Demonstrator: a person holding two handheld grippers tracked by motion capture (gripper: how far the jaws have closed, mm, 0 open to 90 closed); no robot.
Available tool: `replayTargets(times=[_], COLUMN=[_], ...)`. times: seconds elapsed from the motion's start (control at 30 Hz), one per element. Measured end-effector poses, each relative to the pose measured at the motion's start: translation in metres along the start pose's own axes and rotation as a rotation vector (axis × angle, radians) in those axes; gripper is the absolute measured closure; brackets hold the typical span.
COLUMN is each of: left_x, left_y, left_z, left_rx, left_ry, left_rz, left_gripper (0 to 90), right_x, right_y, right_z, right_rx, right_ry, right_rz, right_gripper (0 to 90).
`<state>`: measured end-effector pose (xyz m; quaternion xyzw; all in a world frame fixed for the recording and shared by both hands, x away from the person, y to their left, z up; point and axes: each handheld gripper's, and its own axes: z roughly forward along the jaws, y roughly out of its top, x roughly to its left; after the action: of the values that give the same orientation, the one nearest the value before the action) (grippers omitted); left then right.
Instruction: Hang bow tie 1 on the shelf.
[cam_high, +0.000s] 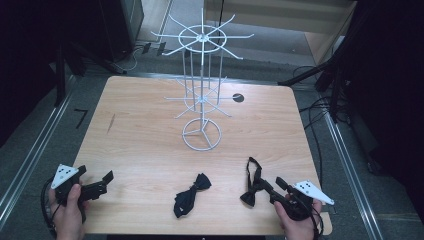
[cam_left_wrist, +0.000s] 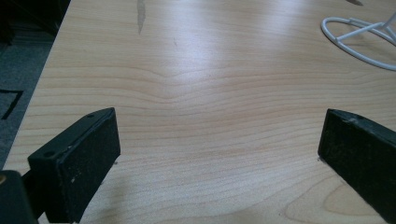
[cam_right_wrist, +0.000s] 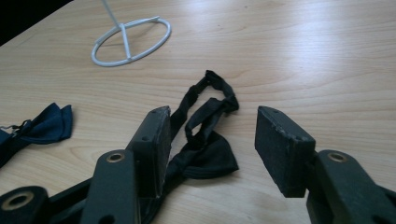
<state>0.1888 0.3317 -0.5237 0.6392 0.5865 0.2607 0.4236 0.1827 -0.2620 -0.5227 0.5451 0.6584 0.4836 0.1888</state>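
A black bow tie (cam_right_wrist: 205, 158) with a looped strap lies on the wooden table (cam_high: 140, 150), between the jaws of my right gripper (cam_right_wrist: 215, 140). The jaws stand apart: the tie sits close against the left one and well short of the right one. In the high view this tie (cam_high: 251, 181) is at the front right, just ahead of the right gripper (cam_high: 272, 186). A second, dark bow tie (cam_high: 191, 195) (cam_right_wrist: 44, 126) lies at the front middle. My left gripper (cam_high: 102, 184) (cam_left_wrist: 219, 144) hangs open over bare wood at the front left.
A white wire display rack (cam_high: 201, 75) with radiating hooks stands mid-table on a ring base (cam_high: 201, 134) (cam_left_wrist: 359, 42) (cam_right_wrist: 130, 42). A small dark round spot (cam_high: 238, 97) marks the table behind it. Cables lie on the floor to the right.
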Motion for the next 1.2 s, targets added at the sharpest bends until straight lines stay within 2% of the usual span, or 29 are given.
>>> replayTargets(times=[0.23,0.5,0.73,1.03,1.2], left_x=[0.000,0.000,0.000,0.000,0.000], left_y=[0.000,0.000,0.000,0.000,0.000], left_z=[0.000,0.000,0.000,0.000,0.000], left_rx=[0.000,0.000,-0.001,-0.001,-0.001], left_ry=[0.000,0.000,0.002,0.000,0.002], left_rz=[0.000,-0.001,-0.002,-0.001,0.001], left_gripper=[0.0,0.0,0.0,0.0,0.0], right_x=[0.013,0.021,0.035,0.043,0.055], right_y=[-0.001,-0.002,0.000,0.000,-0.001], right_z=[0.005,0.008,0.013,0.015,0.019], right_rx=[0.014,0.021,0.025,0.030,0.037], right_ry=[0.023,0.045,0.090,0.113,0.138], right_rz=[-0.018,-0.029,-0.040,-0.053,-0.064], right_gripper=[46.8,47.2,47.4,48.2,49.0])
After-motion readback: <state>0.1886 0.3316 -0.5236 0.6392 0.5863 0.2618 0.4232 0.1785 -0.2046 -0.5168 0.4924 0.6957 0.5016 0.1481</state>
